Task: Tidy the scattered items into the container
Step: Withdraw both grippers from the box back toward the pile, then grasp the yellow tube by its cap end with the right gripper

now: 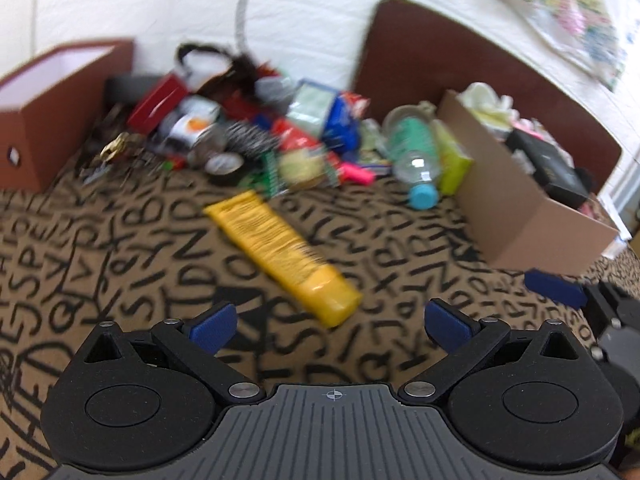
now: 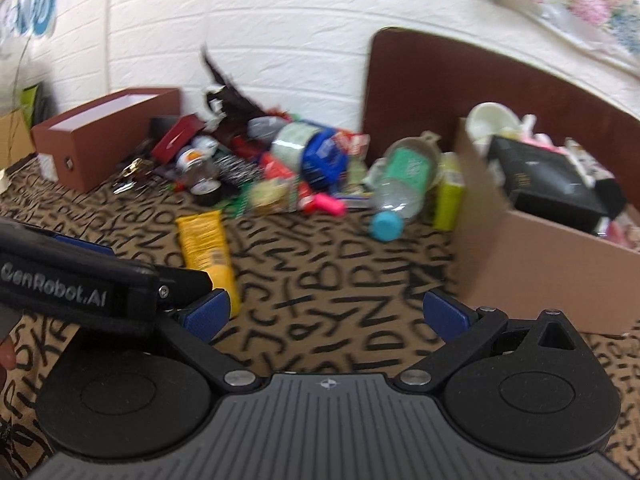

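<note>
Left wrist view: left gripper [image 1: 330, 322] spread wide, empty, above the lettered cloth [image 1: 120, 248]; yellow tube [image 1: 282, 252] lies just ahead, mid-cloth. Right wrist view: right gripper [image 2: 326, 312] gaping, empty; cardboard box [image 2: 532, 272] at the cloth's right edge, already part-filled.

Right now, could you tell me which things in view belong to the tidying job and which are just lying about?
Job:
- yellow tube
- plastic bottle with blue cap
- pink highlighter
- cardboard box, partly filled
- left gripper, open
- right gripper, open

Lying about:
- brown box
- letter-print cloth
- floral fabric
</note>
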The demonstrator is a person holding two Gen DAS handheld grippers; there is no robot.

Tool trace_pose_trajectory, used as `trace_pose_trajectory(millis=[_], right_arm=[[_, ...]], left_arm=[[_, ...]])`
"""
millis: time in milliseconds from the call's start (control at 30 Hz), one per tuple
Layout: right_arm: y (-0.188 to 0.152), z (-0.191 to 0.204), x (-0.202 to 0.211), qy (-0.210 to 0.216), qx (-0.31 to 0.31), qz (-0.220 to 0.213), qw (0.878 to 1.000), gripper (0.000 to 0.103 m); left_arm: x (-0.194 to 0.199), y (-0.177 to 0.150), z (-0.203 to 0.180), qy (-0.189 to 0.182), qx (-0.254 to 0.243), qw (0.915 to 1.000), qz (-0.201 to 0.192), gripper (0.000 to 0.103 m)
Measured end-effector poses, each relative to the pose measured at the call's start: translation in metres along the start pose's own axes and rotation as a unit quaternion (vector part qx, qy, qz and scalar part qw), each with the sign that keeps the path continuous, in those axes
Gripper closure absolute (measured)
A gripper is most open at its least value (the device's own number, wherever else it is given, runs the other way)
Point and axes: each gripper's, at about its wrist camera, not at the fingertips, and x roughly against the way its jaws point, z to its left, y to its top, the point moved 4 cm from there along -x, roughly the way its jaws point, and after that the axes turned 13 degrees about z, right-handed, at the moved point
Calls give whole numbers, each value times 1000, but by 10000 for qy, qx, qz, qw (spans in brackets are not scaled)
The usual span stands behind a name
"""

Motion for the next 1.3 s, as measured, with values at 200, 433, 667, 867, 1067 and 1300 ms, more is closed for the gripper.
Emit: trace_pose_trajectory(millis=[200, 433, 667, 867, 1067, 1300], right_arm=[[-1, 24, -24, 177, 244, 269, 9992, 1], [5, 35, -43, 374, 286, 420, 9980, 2], [10, 40, -59, 547, 280, 541, 9966, 16], [15, 49, -71, 714, 414, 688, 9942, 35], [21, 55, -82, 802, 507, 768, 9925, 44], [23, 59, -87, 903, 566, 830, 9908, 58]], left_arm=[[-13, 14, 21, -42, 252, 9997, 53, 0], [-36, 23, 24, -183, 177, 9992, 311, 7], [-53, 34, 26, -193, 140, 9984, 513, 22], [-62, 44, 31, -330, 183, 9976, 588, 20], [-68, 50, 31, -369, 155, 9972, 634, 26], [-70, 50, 29, -466, 86, 9964, 698, 45]])
